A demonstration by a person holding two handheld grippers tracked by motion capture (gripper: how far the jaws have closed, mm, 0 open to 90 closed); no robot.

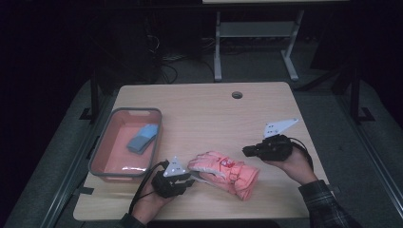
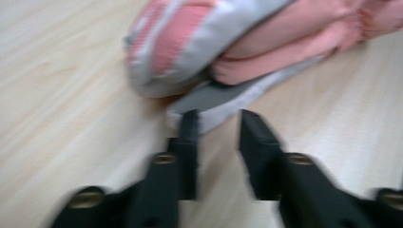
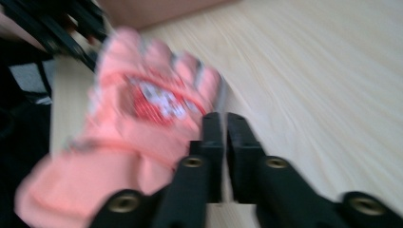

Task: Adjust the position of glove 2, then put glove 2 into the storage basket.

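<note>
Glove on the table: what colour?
The glove is salmon pink with grey trim and a red-white patch; clearest in the right gripper view.

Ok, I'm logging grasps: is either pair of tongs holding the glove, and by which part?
Right tongs: shut, empty. Left tongs straddle a grey edge of the pink glove; whether they grip it cannot be told.

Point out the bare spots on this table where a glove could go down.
Free: the far half, from the tub to the cable hole, and the strip beyond the right gripper. Crowded: the near edge, around the pink glove and left gripper.
</note>
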